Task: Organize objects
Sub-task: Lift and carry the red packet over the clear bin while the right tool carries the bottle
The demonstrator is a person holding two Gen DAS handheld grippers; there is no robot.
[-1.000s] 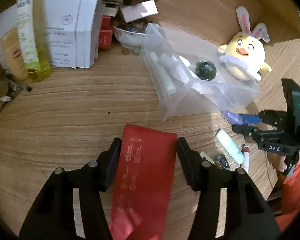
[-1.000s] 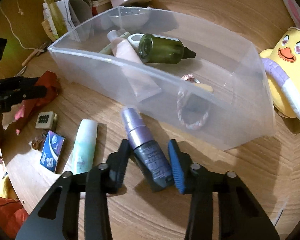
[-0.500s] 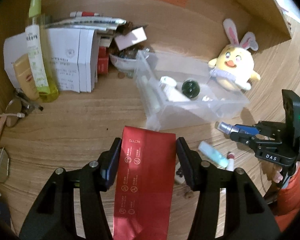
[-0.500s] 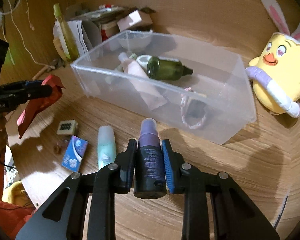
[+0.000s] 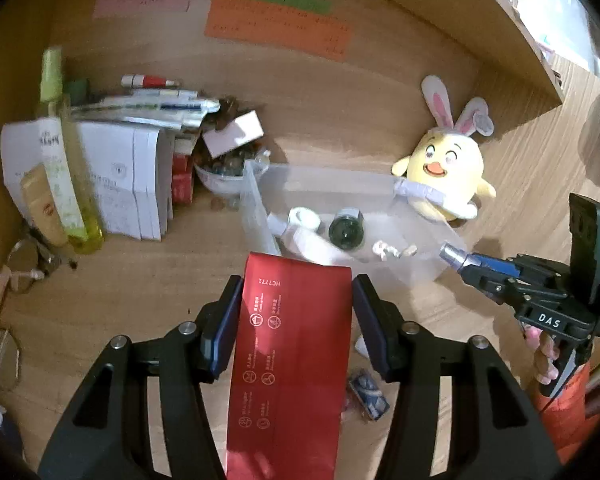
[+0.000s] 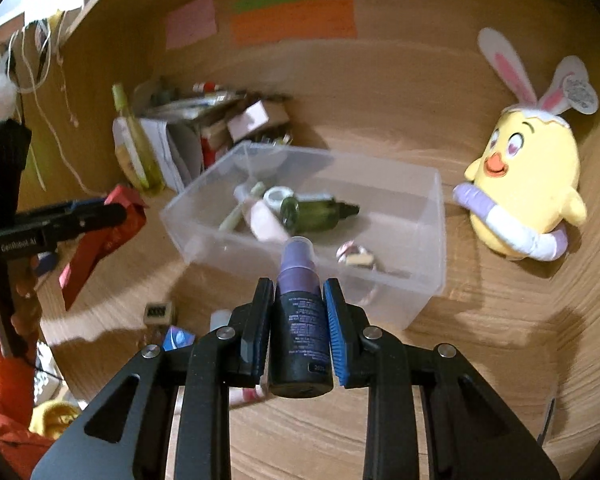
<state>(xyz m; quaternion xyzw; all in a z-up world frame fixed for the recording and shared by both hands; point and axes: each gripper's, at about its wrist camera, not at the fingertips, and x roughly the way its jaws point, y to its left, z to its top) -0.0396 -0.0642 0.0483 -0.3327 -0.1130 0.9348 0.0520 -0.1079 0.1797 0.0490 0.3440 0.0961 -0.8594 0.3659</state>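
While both claws hang above the wooden tabletop [image 6: 480,320], this is how things stand:

Left claw [image 5: 298,312]: clamped on a flat red packet [image 5: 290,360] printed with small white symbols; the pads press its two long edges, and the packet sticks out forward between them, clear of the wood.

Right claw [image 6: 300,320]: its jaws have just been closing and are now clamped on a dark spray bottle [image 6: 300,320] with a purple cap, the cap pointing away toward the bin. In the left wrist view the same claw [image 5: 466,264] shows at the right with the silvery-purple nozzle poking out.

Clear plastic bin [image 6: 428,280]: sits on the tabletop ahead of both claws, open at the top. Inside lie a green glass bottle [image 6: 320,210] on its side, a pale pink tube [image 6: 262,220], a white round item [image 6: 276,198] and a small twisted cord piece [image 6: 354,256].

Plush chick [image 6: 528,184]: yellow with rabbit ears, just beside the bin's far right end.

Back corner: white paper stack [image 5: 120,180], a tall yellow-green bottle [image 5: 66,184] leaning in front of it, pens and a small bowl [image 5: 224,178] nearby.

Loose bits: a small blue packet [image 5: 370,394] lies on the wood below the left claw.

Wall: pink, green and orange notes [image 6: 292,20] stuck above.
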